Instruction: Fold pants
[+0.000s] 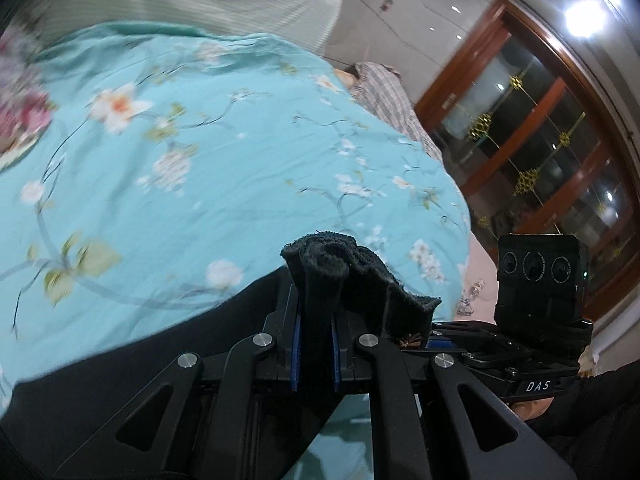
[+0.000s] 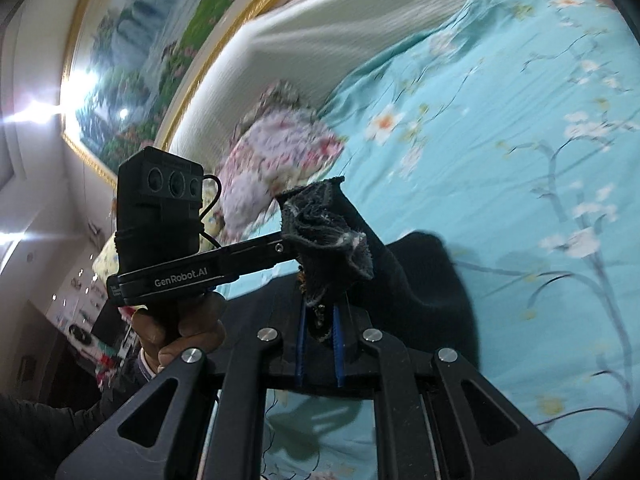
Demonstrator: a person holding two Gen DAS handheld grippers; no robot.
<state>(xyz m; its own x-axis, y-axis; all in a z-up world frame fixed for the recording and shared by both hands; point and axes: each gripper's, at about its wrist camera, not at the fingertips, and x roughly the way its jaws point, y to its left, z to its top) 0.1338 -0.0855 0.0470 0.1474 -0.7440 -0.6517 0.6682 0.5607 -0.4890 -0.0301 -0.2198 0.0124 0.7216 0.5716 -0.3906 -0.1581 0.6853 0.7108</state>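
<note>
The black pants (image 1: 100, 360) hang over the teal floral bed sheet (image 1: 200, 152). In the left wrist view my left gripper (image 1: 316, 308) is shut on a bunched edge of the black fabric, which sticks up above the jaws. In the right wrist view my right gripper (image 2: 320, 316) is likewise shut on a wad of the pants (image 2: 328, 232), the rest draping down to the right (image 2: 424, 280). The two grippers are close together, side by side. A hand (image 2: 176, 332) holds the left gripper's handle. The right gripper's camera housing (image 1: 536, 268) shows at the right.
A pink floral pillow (image 2: 276, 160) lies by the white headboard (image 2: 320, 32), under a gold-framed painting (image 2: 152, 60). A plaid cloth (image 1: 384, 96) lies at the bed's far edge. A wood-framed glass door (image 1: 540, 140) stands beyond the bed.
</note>
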